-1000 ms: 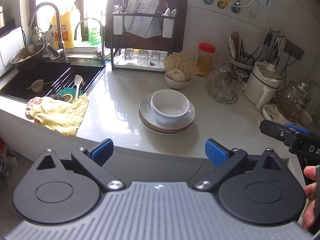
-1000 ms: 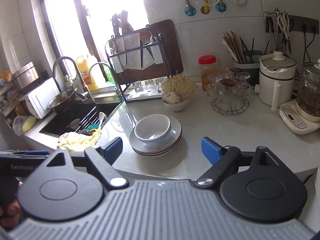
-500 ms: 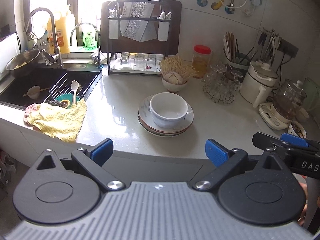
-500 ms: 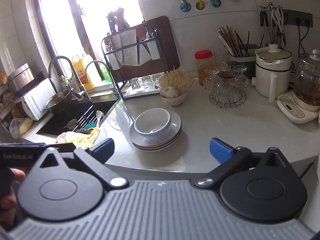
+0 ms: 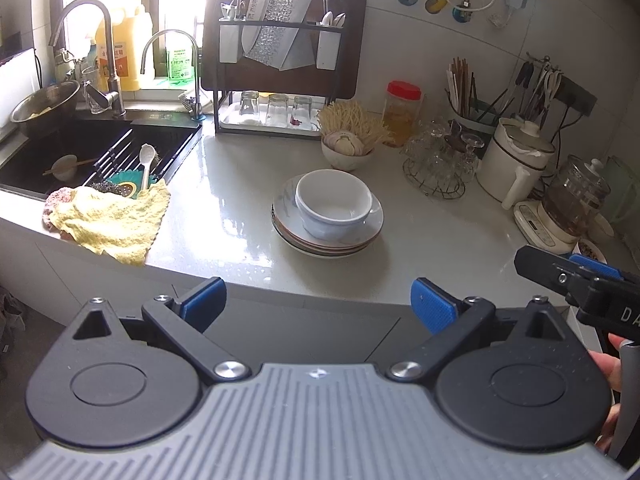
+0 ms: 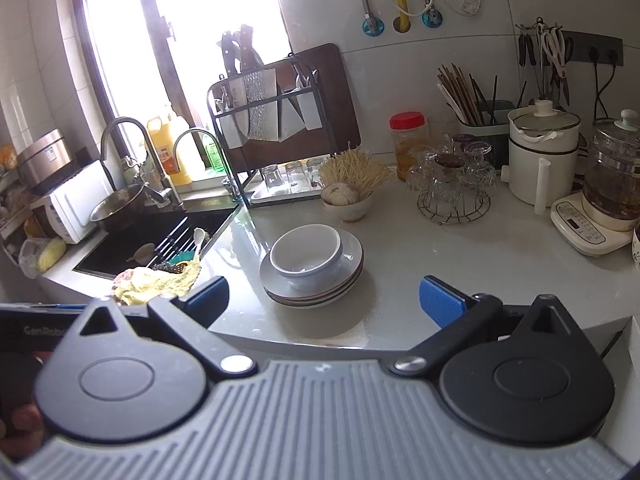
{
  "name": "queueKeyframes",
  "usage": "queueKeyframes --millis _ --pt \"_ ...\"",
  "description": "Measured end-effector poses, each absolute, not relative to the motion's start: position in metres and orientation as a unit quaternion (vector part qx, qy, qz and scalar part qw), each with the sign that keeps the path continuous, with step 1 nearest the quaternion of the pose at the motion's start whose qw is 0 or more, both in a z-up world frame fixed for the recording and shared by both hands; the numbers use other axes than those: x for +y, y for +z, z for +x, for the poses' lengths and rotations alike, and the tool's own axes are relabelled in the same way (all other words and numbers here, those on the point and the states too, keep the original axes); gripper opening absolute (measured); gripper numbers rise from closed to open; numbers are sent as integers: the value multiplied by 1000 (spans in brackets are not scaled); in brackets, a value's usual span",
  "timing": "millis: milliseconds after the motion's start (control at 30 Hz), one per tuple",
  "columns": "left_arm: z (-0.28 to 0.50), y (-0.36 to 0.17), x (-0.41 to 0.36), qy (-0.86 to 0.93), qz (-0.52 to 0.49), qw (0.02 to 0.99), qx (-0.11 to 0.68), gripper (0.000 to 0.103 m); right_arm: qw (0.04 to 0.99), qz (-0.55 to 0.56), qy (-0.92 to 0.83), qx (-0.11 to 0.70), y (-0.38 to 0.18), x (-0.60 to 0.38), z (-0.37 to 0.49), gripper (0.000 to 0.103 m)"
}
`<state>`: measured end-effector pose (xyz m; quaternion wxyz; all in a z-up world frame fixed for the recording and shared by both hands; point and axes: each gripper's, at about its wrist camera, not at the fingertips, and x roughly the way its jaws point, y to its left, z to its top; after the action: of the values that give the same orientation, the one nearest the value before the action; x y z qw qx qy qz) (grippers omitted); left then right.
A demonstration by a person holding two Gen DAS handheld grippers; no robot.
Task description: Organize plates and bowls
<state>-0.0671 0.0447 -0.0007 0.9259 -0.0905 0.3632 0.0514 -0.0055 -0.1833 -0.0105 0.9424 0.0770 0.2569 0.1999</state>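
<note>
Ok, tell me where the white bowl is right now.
The white bowl sits on the stack of plates mid-counter in both views, right of the sink, in front of the small bowl of noodles.

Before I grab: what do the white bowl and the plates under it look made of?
White bowl: probably glazed ceramic, given its thick rim and glossy sheen. Stack of plates: likely glazed ceramic too, shiny, with darker rim edges; melamine can't be ruled out.
</note>
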Motion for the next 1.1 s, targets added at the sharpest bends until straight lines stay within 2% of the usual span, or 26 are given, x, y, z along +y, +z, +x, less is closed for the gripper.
queueKeyframes --millis 1100 --pt "-67 1 33 40 -82 929 358 101 945 83 188 253 -11 -195 -18 103"
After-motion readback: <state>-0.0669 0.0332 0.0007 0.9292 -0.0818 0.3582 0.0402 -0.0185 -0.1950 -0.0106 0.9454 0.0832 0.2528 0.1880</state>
